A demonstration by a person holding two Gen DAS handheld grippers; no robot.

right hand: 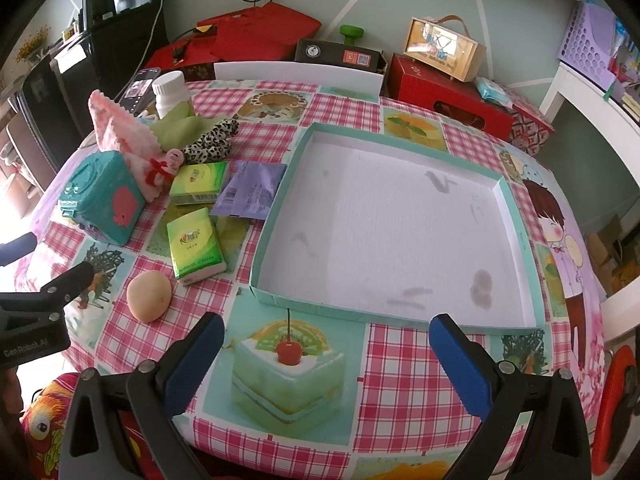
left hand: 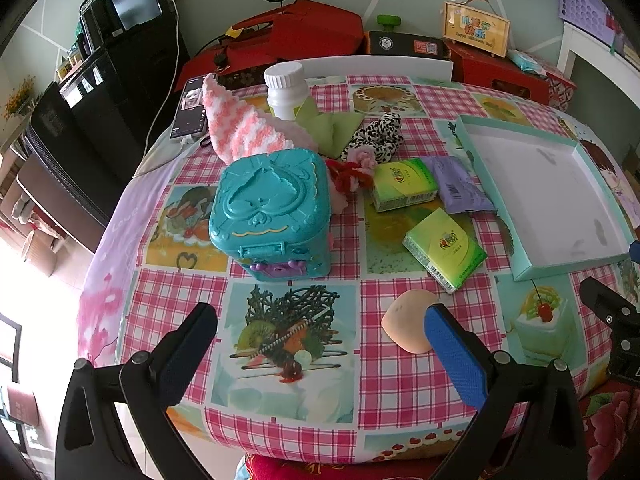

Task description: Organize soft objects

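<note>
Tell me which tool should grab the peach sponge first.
Left. The sponge lies just ahead of the open left tool, by its right finger. The right tool, also open, faces the empty tray, with the sponge off to its left.

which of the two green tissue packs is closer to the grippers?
The tissue pack beside the peach-coloured ball. The other tissue pack lies farther back, touching the purple packet.

Peach squishy ball (right hand: 149, 296), green tissue packs (right hand: 197, 245), possibly scrunchie (right hand: 211, 145); tray (right hand: 276, 216) beside.
</note>
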